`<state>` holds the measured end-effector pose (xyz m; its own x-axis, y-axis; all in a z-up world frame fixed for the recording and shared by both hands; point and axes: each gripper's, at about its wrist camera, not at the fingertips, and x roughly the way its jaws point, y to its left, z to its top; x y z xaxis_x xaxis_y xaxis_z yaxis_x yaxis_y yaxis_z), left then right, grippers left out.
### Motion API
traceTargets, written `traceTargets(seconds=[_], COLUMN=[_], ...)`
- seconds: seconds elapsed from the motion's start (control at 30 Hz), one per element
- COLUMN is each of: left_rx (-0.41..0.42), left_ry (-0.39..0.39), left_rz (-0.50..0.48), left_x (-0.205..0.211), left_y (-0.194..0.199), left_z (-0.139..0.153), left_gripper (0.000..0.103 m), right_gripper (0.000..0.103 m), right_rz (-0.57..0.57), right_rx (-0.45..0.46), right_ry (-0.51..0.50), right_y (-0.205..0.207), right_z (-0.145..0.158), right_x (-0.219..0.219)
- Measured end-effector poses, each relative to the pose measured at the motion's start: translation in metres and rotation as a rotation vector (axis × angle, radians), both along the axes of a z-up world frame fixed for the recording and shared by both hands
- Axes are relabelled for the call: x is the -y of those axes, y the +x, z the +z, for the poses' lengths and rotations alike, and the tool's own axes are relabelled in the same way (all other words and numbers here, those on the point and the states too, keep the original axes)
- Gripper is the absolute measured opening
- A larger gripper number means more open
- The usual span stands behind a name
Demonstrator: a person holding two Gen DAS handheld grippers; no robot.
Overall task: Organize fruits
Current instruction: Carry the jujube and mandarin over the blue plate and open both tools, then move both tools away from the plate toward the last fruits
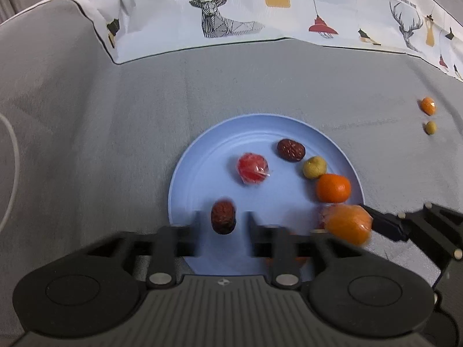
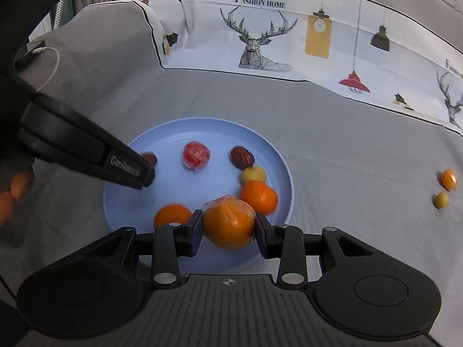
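A light blue plate (image 1: pixel 202 179) (image 2: pixel 162 150) lies on grey cloth. My left gripper (image 1: pixel 223 221) (image 2: pixel 146 175) is open above its near left part. A dark red date (image 1: pixel 222 217) (image 2: pixel 150 157) sits between the fingers with a gap on each side. My right gripper (image 2: pixel 228 225) is shut on a plastic-wrapped orange (image 2: pixel 228 222) (image 1: pixel 347 224) over the plate's near right edge. On the plate lie a wrapped red fruit (image 1: pixel 253 172) (image 2: pixel 196 154), a second date (image 1: pixel 290 149) (image 2: pixel 241 157), a small yellow fruit (image 1: pixel 314 167) (image 2: pixel 253 174) and a mandarin (image 1: pixel 332 188) (image 2: pixel 258 196). Another mandarin (image 2: pixel 172 215) lies by the right gripper's left finger.
Off the plate to the right lie a small wrapped orange (image 1: pixel 428 105) (image 2: pixel 448 179) and a small yellow fruit (image 1: pixel 430 127) (image 2: pixel 440 200). A deer-print cloth (image 1: pixel 217 14) (image 2: pixel 260 37) covers the back. A white cable (image 1: pixel 11 159) (image 2: pixel 49 66) runs at the left. A person's fingers (image 2: pixel 17 188) hold the left gripper.
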<state>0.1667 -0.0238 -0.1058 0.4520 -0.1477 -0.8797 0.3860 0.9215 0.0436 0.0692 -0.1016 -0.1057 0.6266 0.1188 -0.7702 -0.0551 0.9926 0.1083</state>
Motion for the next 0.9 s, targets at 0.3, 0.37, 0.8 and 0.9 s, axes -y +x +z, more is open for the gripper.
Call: traceTargets(seconds=[0.3,0.37,0.8,0.9], left_rx=[0.05,0.033,0.081,0.124], left_ry=[0.036,0.044,0.005,0.007], left_rz=[0.017,0.02,-0.057,-0.046], left_x=[-0.041,-0.049,-0.055,-0.055], left_y=[-0.055,-0.075,-0.187,-0.203], left_z=[0.046,0.053,0.097,0.108], left_gripper=[0.103,0.103,0.103,0.102], right_gripper=[0.096,0.097,0.102,0.102], right_rz=[-0.036,-0.04,-0.107,-0.079], right_rx=[0.021,-0.009,0.16,0.195], right_ry=[0.016,0.023,0.019,-0.004], right_y=[-0.042,-0.068,-0.181,-0.195], right_z=[0.04,0.052,0.126,0.134], right_x=[0.02,0.023,0.024,0.016])
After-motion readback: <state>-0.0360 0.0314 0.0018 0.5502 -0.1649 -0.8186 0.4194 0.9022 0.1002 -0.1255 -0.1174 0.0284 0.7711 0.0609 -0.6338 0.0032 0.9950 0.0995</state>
